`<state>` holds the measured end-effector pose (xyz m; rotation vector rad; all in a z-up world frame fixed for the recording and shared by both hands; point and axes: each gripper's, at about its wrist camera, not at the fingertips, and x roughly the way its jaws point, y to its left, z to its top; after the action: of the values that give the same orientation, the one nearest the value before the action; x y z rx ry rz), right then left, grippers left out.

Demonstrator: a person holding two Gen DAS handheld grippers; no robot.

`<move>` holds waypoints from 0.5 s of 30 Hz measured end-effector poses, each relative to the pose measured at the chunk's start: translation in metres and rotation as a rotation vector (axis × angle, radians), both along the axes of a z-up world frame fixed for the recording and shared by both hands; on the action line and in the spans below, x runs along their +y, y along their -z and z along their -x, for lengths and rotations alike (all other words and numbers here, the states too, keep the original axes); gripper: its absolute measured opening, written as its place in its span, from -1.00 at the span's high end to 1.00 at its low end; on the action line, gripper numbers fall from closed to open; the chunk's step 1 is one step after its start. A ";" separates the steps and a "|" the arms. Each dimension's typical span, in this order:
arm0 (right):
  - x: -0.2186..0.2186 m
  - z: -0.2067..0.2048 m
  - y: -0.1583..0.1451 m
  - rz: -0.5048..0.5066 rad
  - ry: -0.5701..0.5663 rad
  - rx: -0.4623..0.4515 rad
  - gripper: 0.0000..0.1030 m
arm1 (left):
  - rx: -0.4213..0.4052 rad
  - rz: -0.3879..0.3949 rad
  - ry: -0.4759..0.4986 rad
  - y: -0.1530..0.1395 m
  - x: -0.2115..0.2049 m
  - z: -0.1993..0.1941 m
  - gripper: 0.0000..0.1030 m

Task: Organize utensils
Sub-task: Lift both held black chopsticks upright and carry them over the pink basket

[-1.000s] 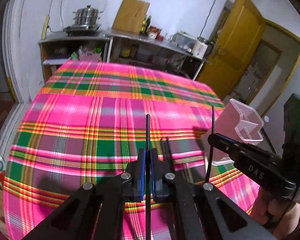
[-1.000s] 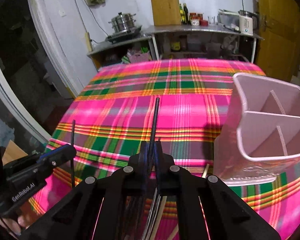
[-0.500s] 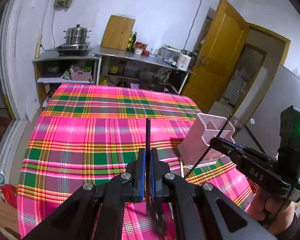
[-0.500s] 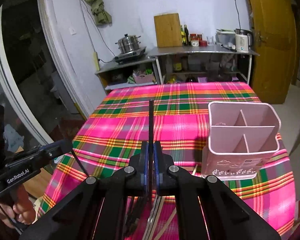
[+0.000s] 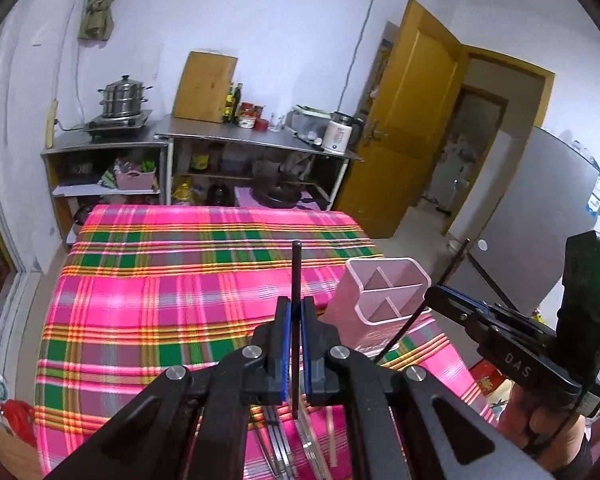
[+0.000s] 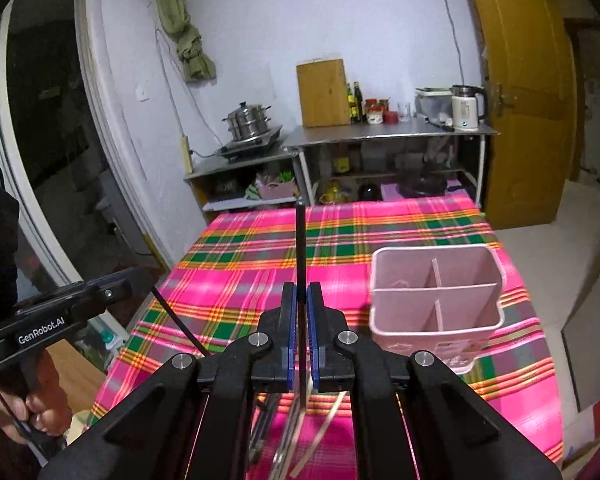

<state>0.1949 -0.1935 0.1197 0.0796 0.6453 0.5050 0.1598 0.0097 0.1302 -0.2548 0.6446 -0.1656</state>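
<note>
Left gripper (image 5: 295, 312) is clamped tight on a thin black chopstick (image 5: 296, 276), blue pads pinching it so the stick pokes up and forward past the fingertips, its lower end hanging just under the jaws. Right gripper (image 6: 301, 304) is the same story: jaws pressed together on a second slim black chopstick (image 6: 300, 240), which stands almost straight up in the right wrist view. Each tool shows in the other's camera, held in a hand (image 5: 540, 420), with its stick slanting down towards the cloth. Just below both grippers, a loose bunch of utensils (image 6: 292, 432) lies on the near edge of the table: pale wooden sticks and what look like metal ones, too blurred to sort out. Just to the right stands the pink plastic utensil holder (image 6: 436, 304), upright, split into three compartments, nothing visible inside. It all sits on a bright pink, green and orange plaid tablecloth (image 5: 172, 288). Beyond the table, a steel counter (image 6: 388, 132) carries a white kettle (image 6: 466, 108).
</note>
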 end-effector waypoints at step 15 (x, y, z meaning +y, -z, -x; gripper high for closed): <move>-0.068 -0.024 -0.053 -0.053 0.145 -0.092 0.90 | -0.058 0.086 0.112 -0.045 -0.052 -0.066 0.92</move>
<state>0.2187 -0.2611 0.1724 0.1515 0.5315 0.3838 0.2259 -0.0422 0.1747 -0.2960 0.5955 -0.3079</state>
